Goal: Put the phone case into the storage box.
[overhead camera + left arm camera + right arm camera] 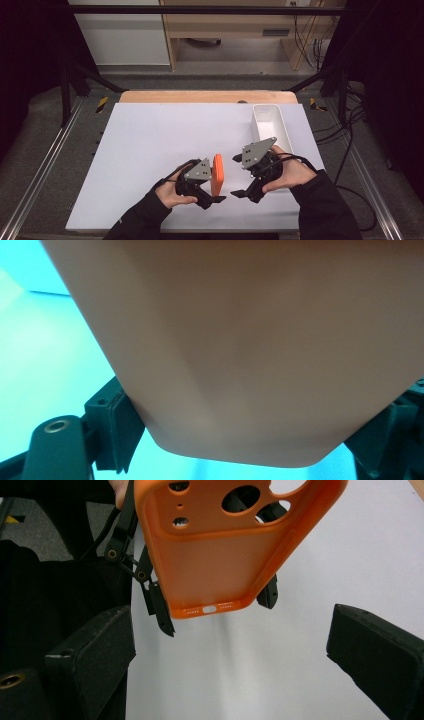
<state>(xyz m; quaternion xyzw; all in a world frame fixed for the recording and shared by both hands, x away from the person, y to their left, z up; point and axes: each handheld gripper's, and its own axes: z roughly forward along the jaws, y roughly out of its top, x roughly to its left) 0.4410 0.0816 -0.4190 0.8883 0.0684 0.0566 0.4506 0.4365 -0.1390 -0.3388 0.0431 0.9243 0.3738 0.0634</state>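
Spanning most of the high view, a white desk (pixel 150 165), with a wooden edge showing along the far side. Standing on the far right part, a white tray (pixel 270 127), long side running away from the person, well apart from the case. Held upright near the front middle of the desk, an orange phone case (pixel 217 174), clear of the surface in the right gripper view, camera holes uppermost there and port slot at the bottom edge (pixel 210 609). Clamped on the case, the left tool (pixel 212 192), one black pad on each side edge, as seen in the left gripper view (pixel 117 427), where the case back looms close and blurred. Facing the case from just beside it, the right tool (pixel 242 176), jaws apart with bare desk between them (pixel 230 680), touching nothing. Gripping each tool from the near side, a hand in a dark sleeve.
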